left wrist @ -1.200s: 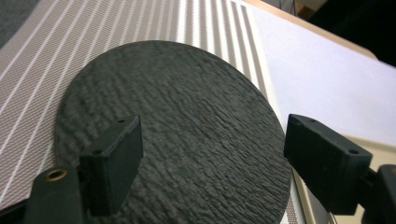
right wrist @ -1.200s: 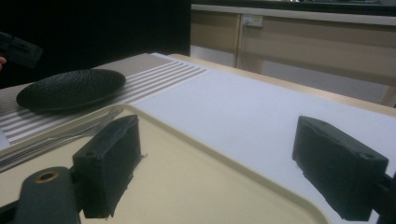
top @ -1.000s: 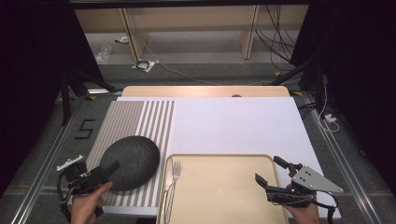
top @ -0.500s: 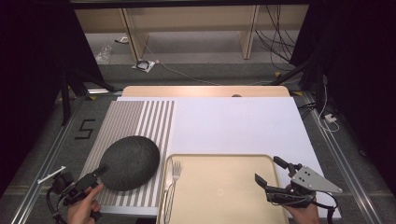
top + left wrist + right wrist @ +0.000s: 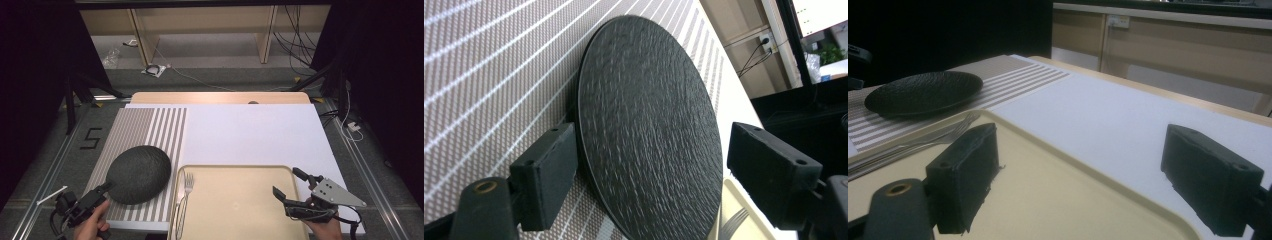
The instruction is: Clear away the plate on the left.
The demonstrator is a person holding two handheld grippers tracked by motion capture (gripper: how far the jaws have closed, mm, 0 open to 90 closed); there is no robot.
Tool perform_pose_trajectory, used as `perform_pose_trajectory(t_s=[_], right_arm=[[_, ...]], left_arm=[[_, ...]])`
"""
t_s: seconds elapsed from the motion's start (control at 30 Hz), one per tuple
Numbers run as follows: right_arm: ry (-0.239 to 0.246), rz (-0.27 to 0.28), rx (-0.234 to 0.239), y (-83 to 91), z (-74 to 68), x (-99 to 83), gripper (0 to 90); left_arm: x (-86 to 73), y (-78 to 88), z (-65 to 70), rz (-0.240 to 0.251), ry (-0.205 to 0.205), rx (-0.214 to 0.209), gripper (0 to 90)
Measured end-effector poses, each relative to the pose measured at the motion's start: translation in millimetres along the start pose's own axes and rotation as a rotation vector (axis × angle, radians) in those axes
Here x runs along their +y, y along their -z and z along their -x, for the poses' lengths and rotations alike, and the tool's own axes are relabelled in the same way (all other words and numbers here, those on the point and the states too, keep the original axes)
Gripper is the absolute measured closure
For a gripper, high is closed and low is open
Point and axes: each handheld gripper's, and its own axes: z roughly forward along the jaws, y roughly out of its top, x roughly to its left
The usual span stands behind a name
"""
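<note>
A round black textured plate [image 5: 138, 173] lies on the striped placemat [image 5: 150, 125] at the table's left. My left gripper [image 5: 100, 194] sits at the plate's near-left rim, open, its tips just short of the edge. In the left gripper view the plate [image 5: 649, 130] spreads out beyond and between the two parted jaws of the gripper [image 5: 659, 175]. A silver fork [image 5: 186, 192] lies at the left end of the beige tray [image 5: 240, 205]. My right gripper [image 5: 287, 182] hovers open over the tray's right edge, holding nothing [image 5: 1093, 185].
A white mat [image 5: 250, 132] covers the middle and right of the table. In the right gripper view the tray [image 5: 1048, 200], fork [image 5: 923, 142] and plate [image 5: 923, 92] lie ahead to the left. Shelving and cables stand beyond the far edge.
My left gripper has drawn back toward the near-left corner, off the plate's rim. The plate stays put on the placemat. The right gripper has not moved.
</note>
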Motion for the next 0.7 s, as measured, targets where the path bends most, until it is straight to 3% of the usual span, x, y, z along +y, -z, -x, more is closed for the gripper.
perform_pose_trajectory(t_s=[0.1,0.17,0.2,0.7], right_arm=[[0.000,0.000,0.000,-0.1,-0.1,0.0,16.4],[0.001,0.001,-0.001,-0.2,0.0,0.0,16.4],[0.002,0.000,-0.001,-0.2,0.0,-0.1,16.4],[0.000,0.000,-0.003,-0.4,0.1,0.0,16.4]], left_arm=[[-2.5,-1.1,-4.0,-0.024,0.049,-0.018,19.9],[-4.0,-2.8,-8.6,-0.053,0.101,-0.032,20.0],[-5.5,-5.0,-12.7,-0.076,0.147,-0.046,21.0],[-17.8,-7.6,-16.9,-0.074,0.275,-0.073,25.4]])
